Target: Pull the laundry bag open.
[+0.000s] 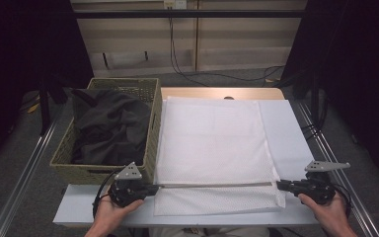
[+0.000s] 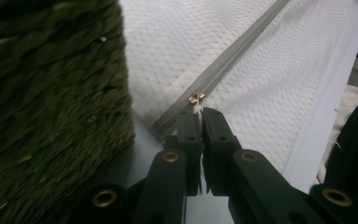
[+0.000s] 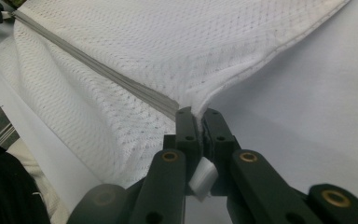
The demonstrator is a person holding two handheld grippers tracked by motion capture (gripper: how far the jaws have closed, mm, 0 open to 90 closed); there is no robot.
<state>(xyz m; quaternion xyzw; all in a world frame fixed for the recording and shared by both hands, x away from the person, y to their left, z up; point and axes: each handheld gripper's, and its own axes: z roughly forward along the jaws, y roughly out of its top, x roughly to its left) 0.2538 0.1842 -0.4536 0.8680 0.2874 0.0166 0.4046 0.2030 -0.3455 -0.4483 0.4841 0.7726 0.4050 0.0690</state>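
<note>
Mesh bag [image 1: 212, 148]: white, flat on the worktop [image 1: 291, 128], just right of the basket [image 1: 153, 128].
Zipper [image 1: 217, 185]: runs along the bag's near edge, long axis from left tongs to right tongs.
Zipper pull [image 2: 196, 97]: at the zipper's left end, right at the left tips.
Left tongs [image 2: 199, 112]: pressed together, pinching the pull's tab.
Right tongs [image 3: 198, 113]: pressed together on the bag's right corner, at the zipper's far end.
Coming move, likely: the left hand, nearest the pull, draws it rightward along the zipper while the right hand anchors.
Basket contents: dark clothes [image 1: 111, 128].
</note>
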